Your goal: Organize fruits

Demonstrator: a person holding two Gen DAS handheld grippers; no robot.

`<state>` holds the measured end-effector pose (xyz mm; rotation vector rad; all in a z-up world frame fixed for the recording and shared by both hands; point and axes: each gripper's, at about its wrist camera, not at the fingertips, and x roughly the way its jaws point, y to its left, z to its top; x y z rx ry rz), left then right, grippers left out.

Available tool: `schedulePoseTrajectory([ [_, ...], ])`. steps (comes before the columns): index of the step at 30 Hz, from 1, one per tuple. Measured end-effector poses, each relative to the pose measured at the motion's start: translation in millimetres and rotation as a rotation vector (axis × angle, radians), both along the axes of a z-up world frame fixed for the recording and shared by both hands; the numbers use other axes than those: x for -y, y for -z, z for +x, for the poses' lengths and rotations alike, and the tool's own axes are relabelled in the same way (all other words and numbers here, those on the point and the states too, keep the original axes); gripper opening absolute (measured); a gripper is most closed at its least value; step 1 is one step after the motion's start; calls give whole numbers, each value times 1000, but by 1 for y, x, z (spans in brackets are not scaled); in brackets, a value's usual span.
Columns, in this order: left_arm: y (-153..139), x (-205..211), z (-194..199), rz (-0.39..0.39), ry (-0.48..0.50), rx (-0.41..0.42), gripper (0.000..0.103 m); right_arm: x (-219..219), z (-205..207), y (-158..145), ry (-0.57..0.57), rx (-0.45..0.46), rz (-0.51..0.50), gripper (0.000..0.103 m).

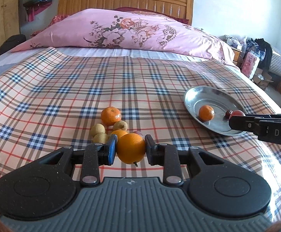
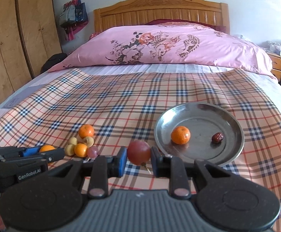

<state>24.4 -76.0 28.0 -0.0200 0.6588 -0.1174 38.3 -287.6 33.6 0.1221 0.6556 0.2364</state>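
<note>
Carrying toward the steel plate (image 2: 235, 148) at the cloth's right edge, we clamped an orange (image 1: 131, 148) in the left gripper (image 1: 130, 148) and a red grape (image 2: 139, 152) in the right gripper (image 2: 138, 159).

My left tool (image 1: 131, 148) is matt black plastic flecked with pale specks, built on a grey ribbed body with a small white mark at its top edge. Two round black housings sit at either side, each with a raised disc. Flat black link arms run forward from silver rivets to the fingers; one finger carries a blue pad (image 1: 112, 148), the other a black one. My right tool (image 2: 138, 159) is the same build, with a blue pad (image 2: 122, 159) too. White lettering runs along each tool's side: "GenRobot.AI" and "DAS".
</note>
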Motion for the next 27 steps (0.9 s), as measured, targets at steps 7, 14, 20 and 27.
schedulePoseTrajectory([
  [7, 0, 8, 2, 0, 17, -3, 33, 8, -3, -2, 16, 4, 1, 24],
  [14, -1, 16, 3, 1, 31, -6, 33, 13, -4, -2, 28, 4, 2, 24],
  [20, -2, 23, 3, 0, 47, -6, 33, 18, -5, -3, 34, 2, 2, 24],
  [27, -2, 34, 6, -2, 64, -7, 33, 23, -6, -5, 42, 5, 4, 24],
])
